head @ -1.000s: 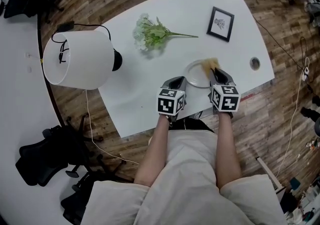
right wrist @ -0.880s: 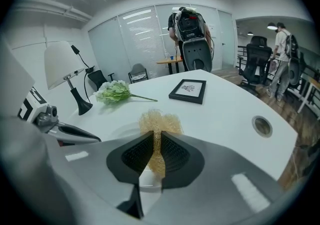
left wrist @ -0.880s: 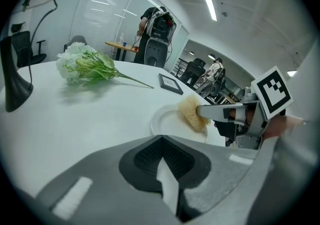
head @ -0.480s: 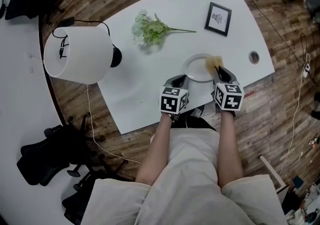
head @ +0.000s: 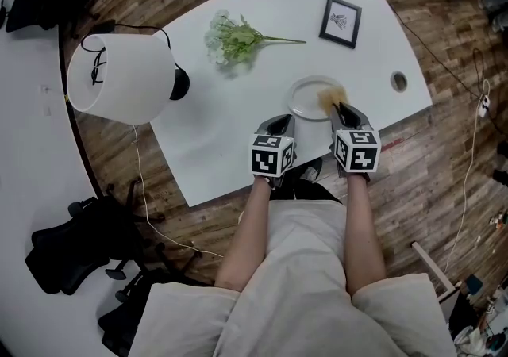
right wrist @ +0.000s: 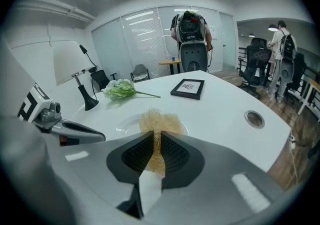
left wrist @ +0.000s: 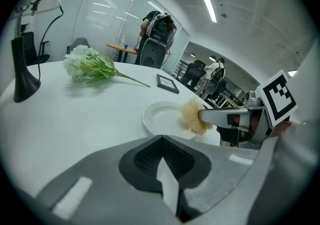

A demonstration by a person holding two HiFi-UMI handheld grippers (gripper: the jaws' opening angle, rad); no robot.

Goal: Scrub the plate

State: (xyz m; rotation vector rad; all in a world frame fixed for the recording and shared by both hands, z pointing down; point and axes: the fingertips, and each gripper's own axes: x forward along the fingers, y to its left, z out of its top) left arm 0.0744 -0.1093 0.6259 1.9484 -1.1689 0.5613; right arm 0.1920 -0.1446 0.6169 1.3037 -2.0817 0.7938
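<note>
Scourer (right wrist: pixel 160 119) pinched in right tool (right wrist: pixel 156 136), hiding much of plate (right wrist: pixel 127 125).

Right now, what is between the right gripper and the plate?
A tan scrubber, clamped in the right gripper, its tuft over the plate; the right gripper view shows it.

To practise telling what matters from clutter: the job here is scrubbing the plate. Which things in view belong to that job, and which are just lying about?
Belongs to the job:
plate
tan scrubber, clamped in the right gripper
left gripper, shut and empty, beside the plate

Just lying about:
lamp
bunch of flowers
framed picture
cable grommet
</note>
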